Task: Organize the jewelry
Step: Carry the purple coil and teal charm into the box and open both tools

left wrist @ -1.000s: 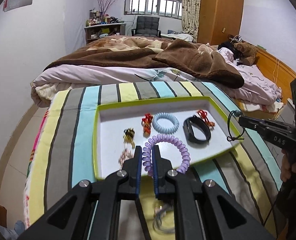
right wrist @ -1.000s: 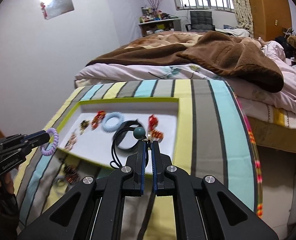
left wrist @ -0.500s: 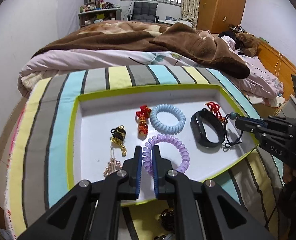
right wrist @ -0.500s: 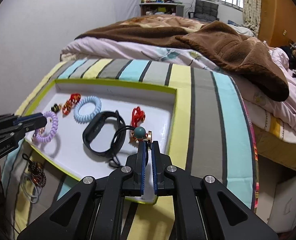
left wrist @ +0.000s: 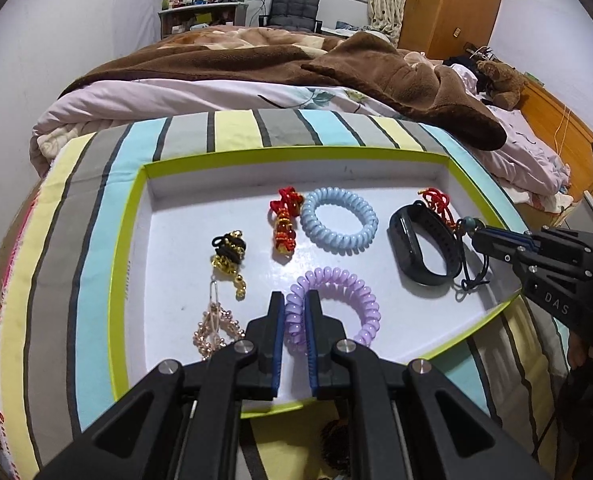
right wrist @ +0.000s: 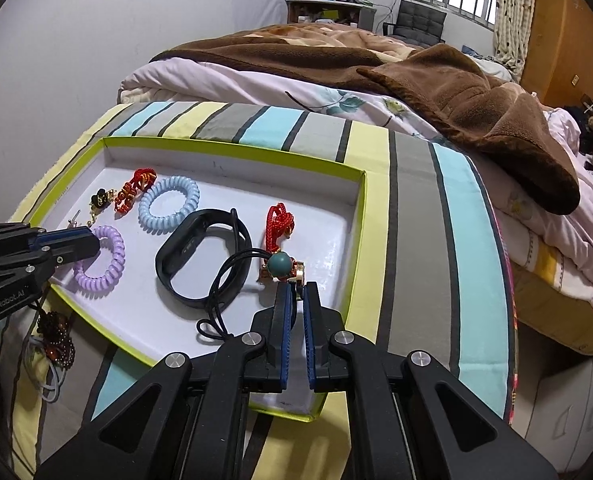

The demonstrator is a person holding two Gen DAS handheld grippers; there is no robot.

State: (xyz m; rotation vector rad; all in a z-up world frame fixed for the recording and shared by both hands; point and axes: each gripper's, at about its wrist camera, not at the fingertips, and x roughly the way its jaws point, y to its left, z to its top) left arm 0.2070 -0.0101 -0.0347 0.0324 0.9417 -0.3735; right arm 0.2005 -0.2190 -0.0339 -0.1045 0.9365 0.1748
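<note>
Gripping a lilac coiled plastic bracelet (left wrist: 332, 308) between its blue-padded jaws, the left gripper (left wrist: 295, 312) is holding it low over the near part of the white shallow tray with the lime-green rim (left wrist: 296, 154), where the coil appears to be touching or almost touching the floor. The right gripper (right wrist: 295, 300) is pinching the gold fitting of a black cord necklace with a teal bead (right wrist: 232, 276), its jaws nearly shut on it, while the cord is trailing in loops across the tray beside a black rubber wristband (right wrist: 200, 254). To place both well, I would judge that each piece should be settling flat in its own bare patch before the jaws are parting: the lilac coil staying apart from the pale blue coiled bracelet (left wrist: 338, 220) behind it and from the pink beaded chain (left wrist: 214, 326) just to its left, and the bead coming down clear of the red knotted charm (right wrist: 278, 220) it is now crowding. Opening slowly should be keeping the springy coil from hopping. More pieces are lying outside the tray on the striped cloth (right wrist: 412, 208), so sorting seems unfinished.
</note>
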